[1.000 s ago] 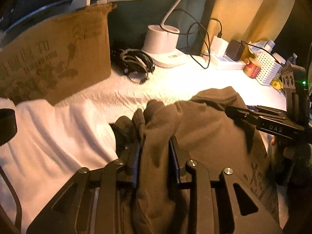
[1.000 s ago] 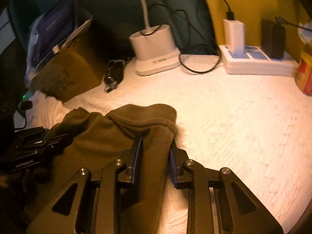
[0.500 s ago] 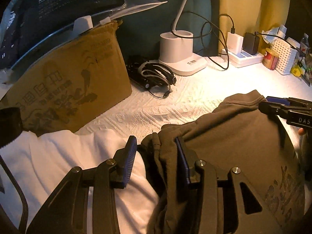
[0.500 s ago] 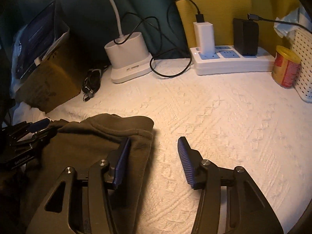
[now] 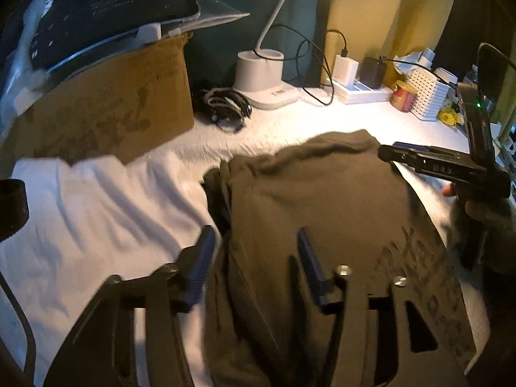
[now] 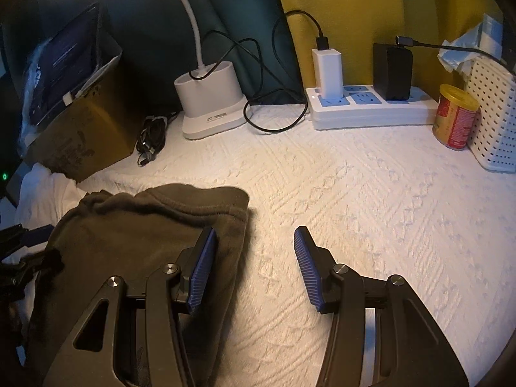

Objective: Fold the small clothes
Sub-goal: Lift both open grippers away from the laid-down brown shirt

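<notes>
Here the step in hand looked like the release after a fold: the olive-brown garment (image 5: 316, 206) lay doubled over in the centre and lower half of the left wrist view, on the white textured cover (image 6: 371, 213), its left edge overlapping a white garment (image 5: 96, 213) spread across the left of that frame. The left gripper (image 5: 254, 264) had its jaws opening, blue pads clear of the cloth although the fabric's edge lay between them; nothing was pinched. The right gripper (image 6: 254, 264) stood spread and empty, its left pad over the garment's right edge at lower centre of the right wrist view, its right pad over bare cover. To finish the step well, I judged both tools should lift straight off without dragging the top layer, since the thick fabric bunched at the upper left corner and would probably shift if snagged; the ribbed hem at the top should then be checked for alignment before any further fold. Of writing, the right tool's black body at the right of the left wrist view bore pale letters reading roughly "DAS". The cardboard box (image 5: 106, 109) at upper left carried dark printed characters and a figure, not legible. The dark screen (image 5: 106, 9) atop it showed lines of text too small to read. A pale print on the garment at lower right was blurred, and the label of the red and gold can (image 6: 454, 116) could not be made out.
</notes>
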{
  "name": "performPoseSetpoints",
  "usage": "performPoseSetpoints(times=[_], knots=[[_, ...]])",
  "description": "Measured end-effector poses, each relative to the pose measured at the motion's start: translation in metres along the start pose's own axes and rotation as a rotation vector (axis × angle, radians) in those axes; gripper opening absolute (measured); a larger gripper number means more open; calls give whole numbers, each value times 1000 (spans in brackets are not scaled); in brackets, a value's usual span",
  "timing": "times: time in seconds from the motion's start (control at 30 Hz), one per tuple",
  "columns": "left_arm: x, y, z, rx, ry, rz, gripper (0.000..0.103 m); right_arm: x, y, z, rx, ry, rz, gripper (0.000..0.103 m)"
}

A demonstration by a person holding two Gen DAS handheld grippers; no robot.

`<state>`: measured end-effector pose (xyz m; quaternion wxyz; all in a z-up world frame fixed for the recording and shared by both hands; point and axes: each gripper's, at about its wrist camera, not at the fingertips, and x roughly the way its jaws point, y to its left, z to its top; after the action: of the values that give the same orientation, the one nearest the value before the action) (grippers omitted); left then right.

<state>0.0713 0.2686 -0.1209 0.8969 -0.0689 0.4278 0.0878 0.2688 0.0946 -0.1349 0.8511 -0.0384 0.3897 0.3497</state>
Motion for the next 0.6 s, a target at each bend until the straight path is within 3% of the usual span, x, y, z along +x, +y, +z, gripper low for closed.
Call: performPoseSetpoints(times=[0.13,0.23,0.37,0.6], knots=[[3,-2,-15,13,36,11,57,-6,10,-8,-16,4,3,52],[1,1,-22,3,36,19,58,-11,18,-16,-34,7,5,52],[2,6,-31,-5,37,53,68,-17,26,-26,-44,13,6,52],[-6,11,-37,-36,15,46,68,-21,37,-51,-58,60,37,52]])
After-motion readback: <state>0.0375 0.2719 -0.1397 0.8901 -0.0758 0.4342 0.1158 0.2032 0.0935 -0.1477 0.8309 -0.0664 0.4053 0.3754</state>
